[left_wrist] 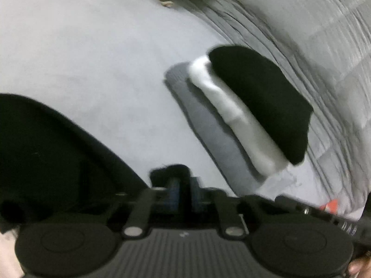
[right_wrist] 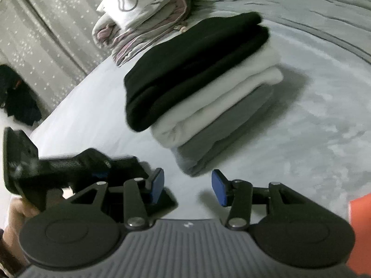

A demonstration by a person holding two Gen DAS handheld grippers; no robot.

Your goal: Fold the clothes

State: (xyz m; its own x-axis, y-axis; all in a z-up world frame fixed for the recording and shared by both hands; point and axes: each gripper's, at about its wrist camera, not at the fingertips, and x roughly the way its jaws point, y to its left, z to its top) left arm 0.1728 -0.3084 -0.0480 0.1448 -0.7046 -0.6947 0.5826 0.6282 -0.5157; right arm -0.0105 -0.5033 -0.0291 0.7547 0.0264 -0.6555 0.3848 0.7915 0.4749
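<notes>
My right claw point(right_wrist: 187, 186) stands partly open with nothing between its blue pads point(right_wrist: 219, 187), hovering over the bed sheet point(right_wrist: 313, 120). My left claw point(left_wrist: 183, 185) is closed on a bit of black cloth point(left_wrist: 169, 170). Just ahead sits the folded stack: black garment point(right_wrist: 190, 69) on white point(right_wrist: 220, 106) on grey point(right_wrist: 220, 139).

folded stack point(right_wrist: 197, 97) | black over white over grey (neat) | on bed
</notes>
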